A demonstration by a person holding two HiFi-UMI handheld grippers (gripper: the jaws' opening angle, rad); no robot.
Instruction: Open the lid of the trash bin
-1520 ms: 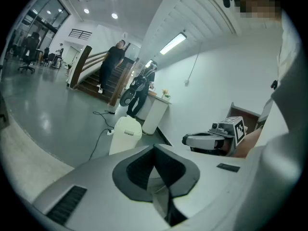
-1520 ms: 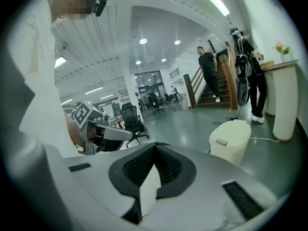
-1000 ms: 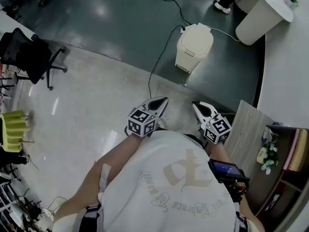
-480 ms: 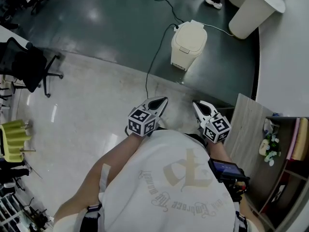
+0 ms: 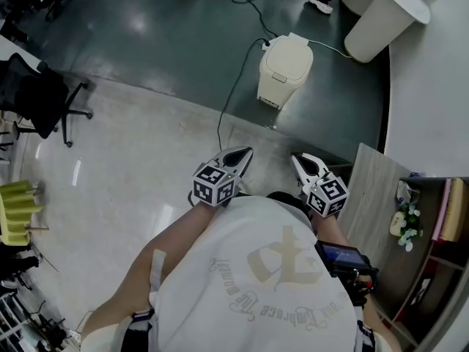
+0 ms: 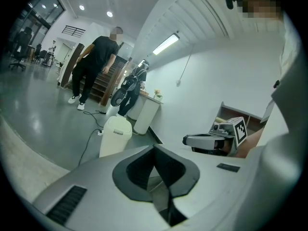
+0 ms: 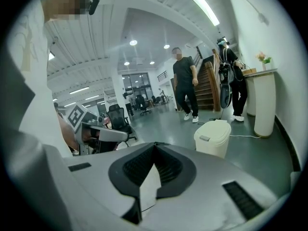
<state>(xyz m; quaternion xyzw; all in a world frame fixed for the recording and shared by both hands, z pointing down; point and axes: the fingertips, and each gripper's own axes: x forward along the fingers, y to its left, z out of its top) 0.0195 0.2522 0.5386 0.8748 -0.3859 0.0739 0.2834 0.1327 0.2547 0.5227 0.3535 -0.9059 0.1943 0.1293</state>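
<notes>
The trash bin is cream-coloured and stands on the dark floor well ahead of me, its lid down. It also shows in the left gripper view and in the right gripper view. My left gripper and right gripper are held side by side close to my body, pointing toward the bin and far short of it. The jaws of the left gripper meet at the tip with nothing between them, and so do those of the right gripper.
A black cable runs across the floor from the bin toward me. A white round counter stands beyond the bin at the right, and a wooden shelf unit is at my right. An office chair is at the left. A person walks behind the bin.
The bin has slid slightly left and up in the head view as the view shifted. Someone's feet have come into view at the top. Both grippers keep their place and stay shut.
</notes>
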